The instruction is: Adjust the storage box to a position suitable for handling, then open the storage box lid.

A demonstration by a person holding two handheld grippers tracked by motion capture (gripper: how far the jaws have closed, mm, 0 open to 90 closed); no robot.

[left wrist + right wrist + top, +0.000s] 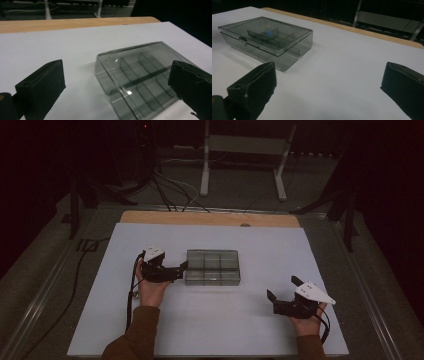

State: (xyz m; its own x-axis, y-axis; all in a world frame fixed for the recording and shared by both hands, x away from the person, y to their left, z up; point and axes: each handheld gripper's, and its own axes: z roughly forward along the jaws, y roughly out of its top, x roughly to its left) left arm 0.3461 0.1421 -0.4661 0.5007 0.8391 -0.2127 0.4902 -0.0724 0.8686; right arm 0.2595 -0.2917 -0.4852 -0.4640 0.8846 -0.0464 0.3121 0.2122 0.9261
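Box (212,267) — clear plastic, rectangular, partitioned

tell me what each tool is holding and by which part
Nothing is held. The left tool stands open at the box, its left end, not pressing it. The right tool is open, apart from it.

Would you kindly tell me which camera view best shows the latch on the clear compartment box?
The right gripper view: the compartment box sits whole in frame, lid closed, with the small latch facing the camera. The left gripper view shows the box close up and cut off, dividers visible, no latch. The high view shows the box from above, too small for it.
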